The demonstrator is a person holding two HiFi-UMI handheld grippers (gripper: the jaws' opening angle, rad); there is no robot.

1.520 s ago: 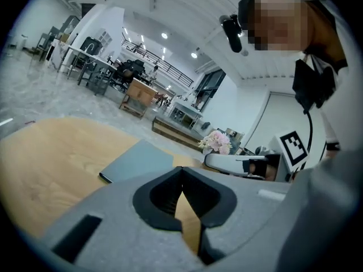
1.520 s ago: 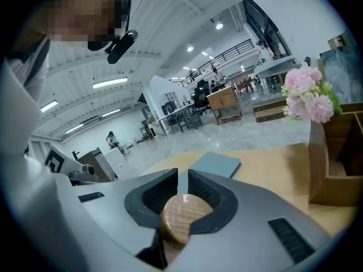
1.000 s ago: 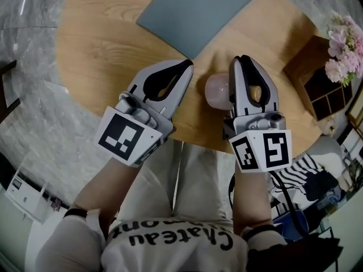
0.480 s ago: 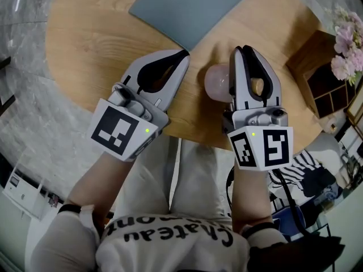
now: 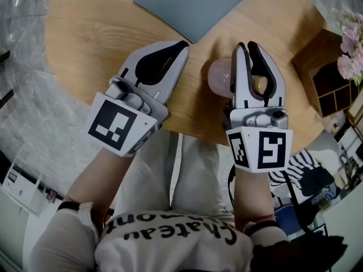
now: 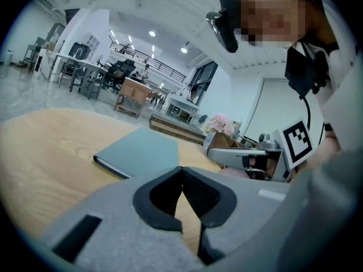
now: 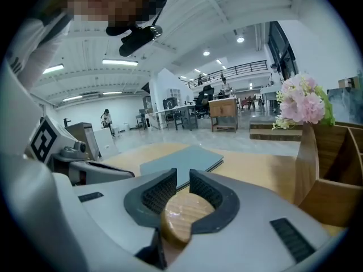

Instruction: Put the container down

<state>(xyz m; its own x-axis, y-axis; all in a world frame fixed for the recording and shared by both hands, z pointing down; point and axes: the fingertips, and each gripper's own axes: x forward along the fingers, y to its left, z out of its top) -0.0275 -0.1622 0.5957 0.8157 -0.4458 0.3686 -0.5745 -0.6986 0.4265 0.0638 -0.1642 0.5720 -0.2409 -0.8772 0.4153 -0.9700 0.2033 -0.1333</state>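
Observation:
The container is a small pink translucent jar with a round wooden lid. My right gripper is shut on it, the lid sitting between the pads, and the pink body bulges out on the left side of the jaws. It hangs over the round wooden table near the front edge; I cannot tell whether it touches the top. My left gripper is beside it on the left, apart from the jar. In the left gripper view, the left gripper has its tips together with nothing between them.
A grey-blue book lies flat on the table beyond both grippers. A wooden organiser box with pink flowers stands at the right. The person's lap is just below the table's near edge.
The head view has tilted a little, so the book sits higher in the frame. Both grippers keep their places over the table's front edge, and neither grip has changed.

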